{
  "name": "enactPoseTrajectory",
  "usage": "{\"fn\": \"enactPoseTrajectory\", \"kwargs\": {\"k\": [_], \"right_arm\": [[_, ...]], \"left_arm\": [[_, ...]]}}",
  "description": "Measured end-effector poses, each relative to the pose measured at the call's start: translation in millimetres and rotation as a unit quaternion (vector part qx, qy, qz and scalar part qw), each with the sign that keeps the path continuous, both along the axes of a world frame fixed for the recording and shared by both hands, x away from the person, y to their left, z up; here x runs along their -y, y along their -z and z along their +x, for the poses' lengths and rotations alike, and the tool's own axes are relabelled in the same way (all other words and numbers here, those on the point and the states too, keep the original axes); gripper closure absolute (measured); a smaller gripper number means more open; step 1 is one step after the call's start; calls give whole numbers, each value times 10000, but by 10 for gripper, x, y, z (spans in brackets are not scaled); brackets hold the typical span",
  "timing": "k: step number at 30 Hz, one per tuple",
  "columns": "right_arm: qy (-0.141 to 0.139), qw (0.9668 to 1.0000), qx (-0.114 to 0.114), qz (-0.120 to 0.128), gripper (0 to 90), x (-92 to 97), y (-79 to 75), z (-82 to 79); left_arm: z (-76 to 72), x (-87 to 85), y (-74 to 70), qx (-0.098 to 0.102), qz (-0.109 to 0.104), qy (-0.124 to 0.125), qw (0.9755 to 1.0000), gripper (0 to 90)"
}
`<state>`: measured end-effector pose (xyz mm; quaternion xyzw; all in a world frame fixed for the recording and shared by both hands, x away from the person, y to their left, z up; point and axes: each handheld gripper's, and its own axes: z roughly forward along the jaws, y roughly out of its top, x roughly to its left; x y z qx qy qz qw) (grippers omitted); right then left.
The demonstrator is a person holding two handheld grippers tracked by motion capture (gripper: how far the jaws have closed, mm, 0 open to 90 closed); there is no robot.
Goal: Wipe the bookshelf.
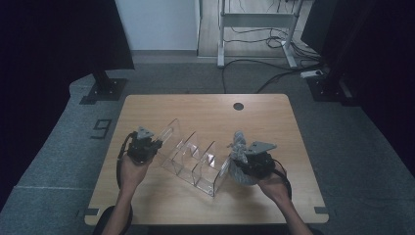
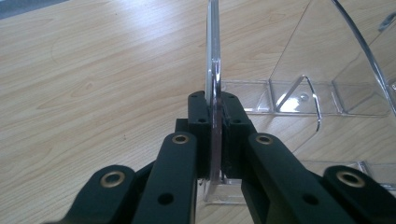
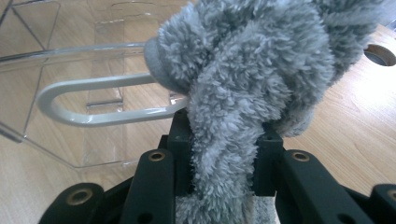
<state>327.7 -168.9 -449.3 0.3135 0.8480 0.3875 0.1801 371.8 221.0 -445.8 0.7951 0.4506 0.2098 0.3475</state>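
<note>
A clear acrylic organizer (image 1: 193, 159) with several slanted dividers lies across the middle of the wooden table (image 1: 205, 112). My left gripper (image 1: 149, 144) is shut on the edge of its leftmost clear panel (image 2: 214, 84), which stands upright between the black pads (image 2: 198, 116). My right gripper (image 1: 244, 159) is shut on a fluffy grey cloth (image 1: 240, 147), held against the organizer's right end. In the right gripper view the cloth (image 3: 243, 79) bulges above the jaws and presses on the rim of a clear wall (image 3: 93, 84).
A round cable hole (image 1: 238, 106) sits near the table's far edge. Beyond the table are a desk frame (image 1: 254, 29), cables on the grey floor and dark stands on both sides. Bare wood lies around the organizer.
</note>
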Motion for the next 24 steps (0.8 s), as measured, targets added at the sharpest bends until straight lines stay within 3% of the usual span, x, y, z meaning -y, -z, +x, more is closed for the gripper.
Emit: {"fn": "enactPoseTrajectory", "kwargs": {"k": [24], "right_arm": [[-572, 9982, -65, 158, 664, -183, -20, -330]], "left_arm": [[-1, 23, -2, -24, 87, -46, 9999, 844]]}}
